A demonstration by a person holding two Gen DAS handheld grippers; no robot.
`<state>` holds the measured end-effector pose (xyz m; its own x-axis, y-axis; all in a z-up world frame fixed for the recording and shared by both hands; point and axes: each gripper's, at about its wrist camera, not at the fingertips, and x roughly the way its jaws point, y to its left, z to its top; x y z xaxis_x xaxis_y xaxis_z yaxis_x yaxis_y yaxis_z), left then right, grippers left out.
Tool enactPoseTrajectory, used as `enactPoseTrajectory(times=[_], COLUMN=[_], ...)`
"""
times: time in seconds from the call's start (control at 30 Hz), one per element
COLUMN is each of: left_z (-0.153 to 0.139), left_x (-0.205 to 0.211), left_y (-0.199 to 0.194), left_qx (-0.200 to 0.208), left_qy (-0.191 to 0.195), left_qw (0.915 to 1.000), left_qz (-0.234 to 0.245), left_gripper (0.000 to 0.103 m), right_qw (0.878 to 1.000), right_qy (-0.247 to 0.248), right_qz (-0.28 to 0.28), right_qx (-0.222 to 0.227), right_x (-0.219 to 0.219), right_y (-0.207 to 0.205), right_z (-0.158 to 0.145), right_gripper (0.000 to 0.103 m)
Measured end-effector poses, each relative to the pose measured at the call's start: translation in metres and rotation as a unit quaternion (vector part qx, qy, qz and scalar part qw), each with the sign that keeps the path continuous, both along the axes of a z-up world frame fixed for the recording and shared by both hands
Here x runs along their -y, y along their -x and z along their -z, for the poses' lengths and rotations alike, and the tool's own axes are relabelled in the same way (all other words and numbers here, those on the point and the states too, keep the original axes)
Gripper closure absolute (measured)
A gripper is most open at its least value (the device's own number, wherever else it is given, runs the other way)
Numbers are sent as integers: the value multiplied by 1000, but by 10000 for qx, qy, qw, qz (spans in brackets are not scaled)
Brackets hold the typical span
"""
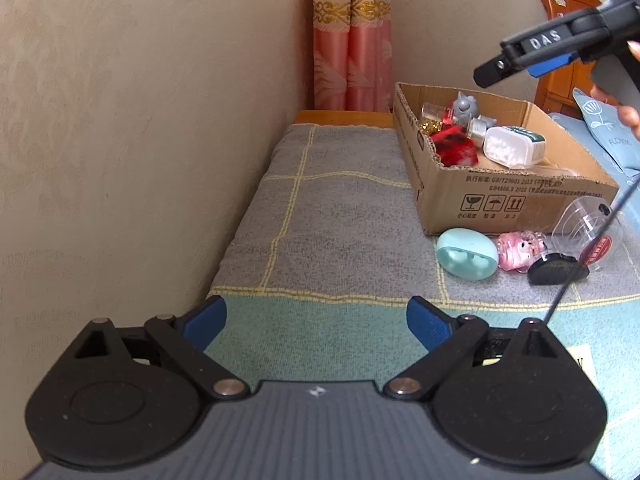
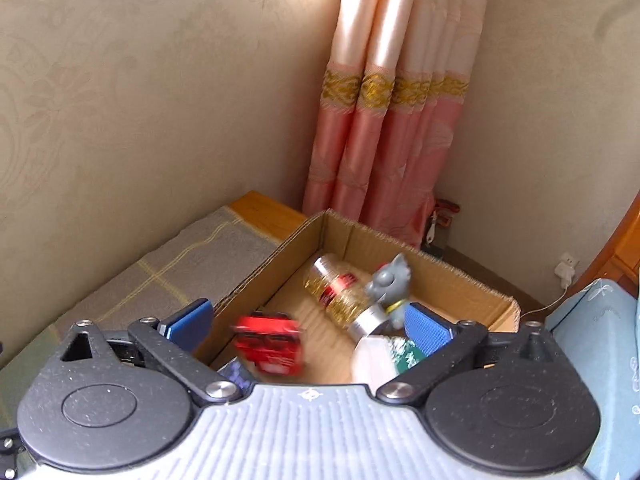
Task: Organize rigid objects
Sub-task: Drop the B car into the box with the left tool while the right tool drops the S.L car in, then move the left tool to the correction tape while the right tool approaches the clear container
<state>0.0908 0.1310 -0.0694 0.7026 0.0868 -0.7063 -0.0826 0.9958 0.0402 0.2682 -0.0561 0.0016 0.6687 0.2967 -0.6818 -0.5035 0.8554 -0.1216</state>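
Note:
A cardboard box (image 1: 500, 200) stands on the grey checked blanket (image 1: 328, 208). Inside lie a red toy (image 1: 456, 146), a white pellet container (image 1: 512, 148), a grey figurine (image 1: 466, 106) and a glass jar of gold bits (image 1: 432, 118). In front of the box sit a teal egg-shaped case (image 1: 466, 260), a pink figurine (image 1: 520, 250), a black item (image 1: 556, 270) and a clear plastic cup (image 1: 588, 224). My left gripper (image 1: 318, 320) is open over bare blanket, left of these. My right gripper (image 2: 308, 328) is open above the box (image 2: 440, 276); the red toy (image 2: 270, 342) shows blurred below it, untouched by the pads.
A beige wall (image 1: 140, 140) runs close along the left of the bed. A pink curtain (image 1: 352, 48) hangs in the corner. A wooden headboard (image 1: 568, 12) and a light blue pillow (image 1: 612, 136) lie right of the box. A thin black cable (image 1: 580, 264) crosses the loose items.

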Motion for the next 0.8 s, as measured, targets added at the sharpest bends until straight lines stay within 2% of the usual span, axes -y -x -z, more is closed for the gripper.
enactPoseTrajectory(times=[0.5,0.8], left_z=[-7,-7], left_x=[12,20], left_y=[7,10], left_qx=[50,-26], left_qy=[-1,-48], left_qw=[9999,9997], left_qz=[154,230], left_gripper=[6,6], right_qw=[9994,9979], right_qy=[295,287], right_qz=[183,567], right_qx=[57,-90], right_x=[19,52], right_y=[33,47], right_z=[-5,10], right_gripper=[0,0])
